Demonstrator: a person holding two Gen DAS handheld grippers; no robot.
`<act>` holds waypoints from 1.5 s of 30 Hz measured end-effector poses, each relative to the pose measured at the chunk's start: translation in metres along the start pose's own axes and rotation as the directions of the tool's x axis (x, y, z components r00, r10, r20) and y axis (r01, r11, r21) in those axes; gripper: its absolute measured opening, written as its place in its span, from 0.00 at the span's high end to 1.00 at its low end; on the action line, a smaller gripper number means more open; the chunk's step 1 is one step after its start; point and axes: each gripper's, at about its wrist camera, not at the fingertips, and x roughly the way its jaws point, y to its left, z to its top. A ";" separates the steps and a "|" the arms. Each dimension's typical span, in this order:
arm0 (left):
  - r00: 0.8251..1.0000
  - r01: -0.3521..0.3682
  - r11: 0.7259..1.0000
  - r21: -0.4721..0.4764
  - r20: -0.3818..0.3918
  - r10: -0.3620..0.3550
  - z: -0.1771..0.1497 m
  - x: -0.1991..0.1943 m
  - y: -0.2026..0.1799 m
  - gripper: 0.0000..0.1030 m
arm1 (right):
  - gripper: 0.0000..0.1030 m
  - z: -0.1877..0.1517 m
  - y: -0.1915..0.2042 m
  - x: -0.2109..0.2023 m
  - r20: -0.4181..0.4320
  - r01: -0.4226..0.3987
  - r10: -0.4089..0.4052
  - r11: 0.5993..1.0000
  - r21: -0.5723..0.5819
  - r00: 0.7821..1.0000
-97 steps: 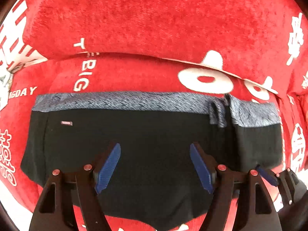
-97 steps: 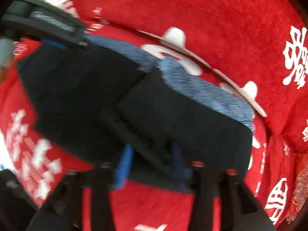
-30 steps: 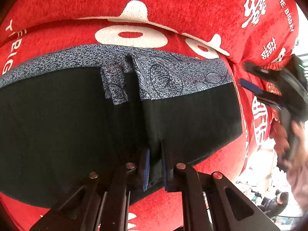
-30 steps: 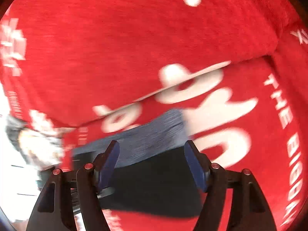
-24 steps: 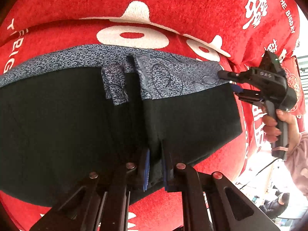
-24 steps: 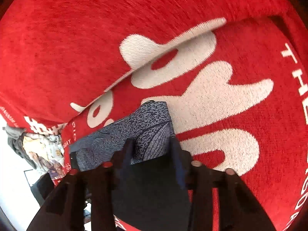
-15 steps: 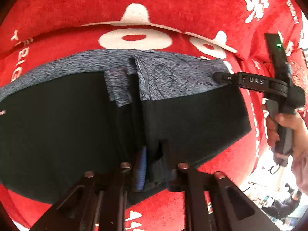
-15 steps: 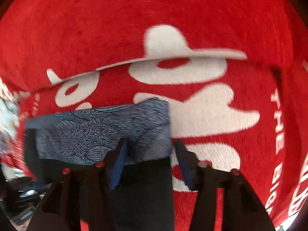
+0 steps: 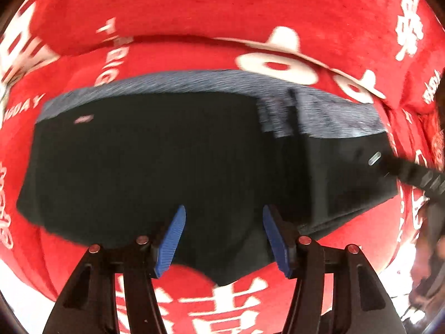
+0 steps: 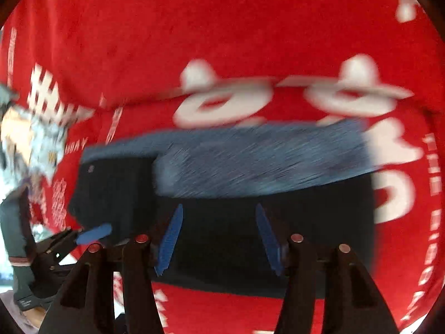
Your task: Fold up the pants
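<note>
Both grippers are empty right now: my left gripper has its blue pads spread apart above the near hem of the black shorts, and my right gripper is likewise spread over the dark fabric, gripping nothing. The shorts lie flat on the red printed sofa cover, grey patterned waistband toward the back cushion, near hem toward the seat's front edge. One side panel looks already folded in over the middle, with a vertical crease showing on the right side of the left wrist view. Both views are motion-blurred, so I can't judge the crease's neatness.

I judge the next step is folding the other side across. To do it well, I'd bring one gripper to the waistband corner and the other to the hem corner on the same side, pinch through only the top layers, lift low, and carry both across together so the edges line up without dragging the folded panel.
</note>
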 end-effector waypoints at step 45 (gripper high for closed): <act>0.999 -0.028 0.941 -0.338 -0.031 0.018 -0.068 -0.013 0.183 0.03 | 0.00 -0.064 0.172 0.056 -0.202 0.044 -0.095 0.970 -0.241 0.975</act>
